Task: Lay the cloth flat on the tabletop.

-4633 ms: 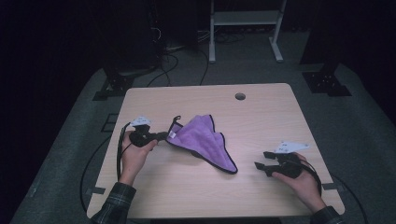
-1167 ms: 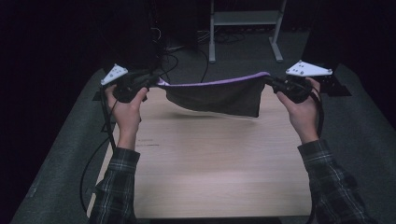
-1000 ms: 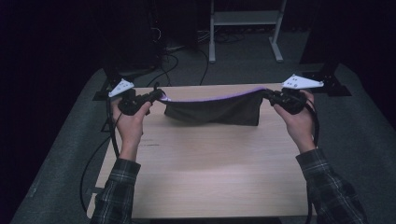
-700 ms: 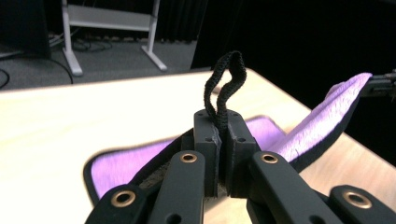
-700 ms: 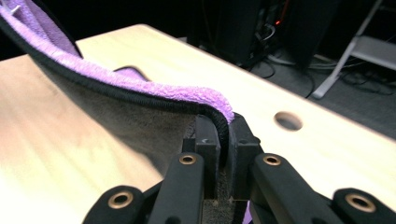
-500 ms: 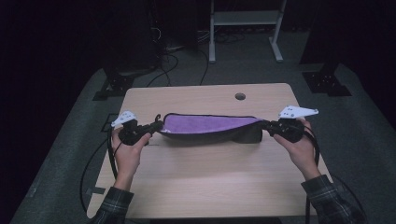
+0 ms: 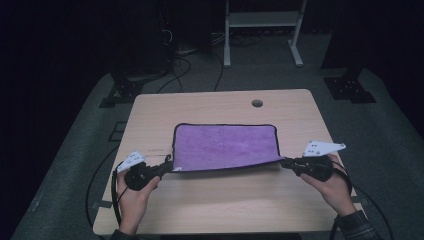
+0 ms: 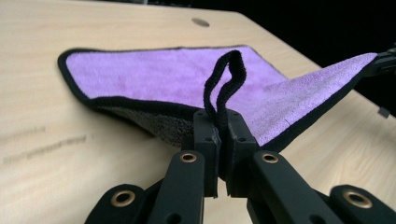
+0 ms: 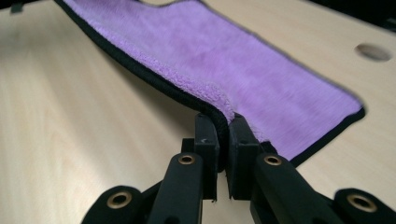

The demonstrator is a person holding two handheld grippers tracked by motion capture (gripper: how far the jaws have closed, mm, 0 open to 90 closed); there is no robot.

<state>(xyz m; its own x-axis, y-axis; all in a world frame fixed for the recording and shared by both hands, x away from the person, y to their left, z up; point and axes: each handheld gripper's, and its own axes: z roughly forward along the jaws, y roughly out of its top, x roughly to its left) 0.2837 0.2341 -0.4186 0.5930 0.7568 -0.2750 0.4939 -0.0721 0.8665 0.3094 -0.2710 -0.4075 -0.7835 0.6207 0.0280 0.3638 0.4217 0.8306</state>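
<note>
Now the table (image 7: 220,205), a pale wood-grain slab with rounded corners and a small round hole (image 7: 257,103) near its far edge, carries the cloth (image 7: 225,145) spread almost flat at its middle; a second ago that cloth hung as a dark sagging band stretched in the air between two raised hands near the far edge, and half a second ago it was a narrow purple strip just reaching the wood. Both hands have since come down and toward the near edge. The cloth is a purple rectangle of short, fuzzy pile bound all round with a black hem; its far edge and most of its face lie on the wood, while its two near corners are lifted slightly. The left hand (image 7: 132,195), palm inward and forearm entering from the bottom, holds the left gripper (image 7: 167,165) low and nearly level, pointing right. Its jaws are clamped on the near left corner, where the black hem stands up in a small loop (image 8: 224,84) above the pads. The right hand (image 7: 332,185), in a plaid sleeve, holds the right gripper (image 7: 285,162) level, pointing left, a grey three-cornered plate on top. Its jaws are pressed together on the near right corner's hem (image 9: 219,116).
</note>
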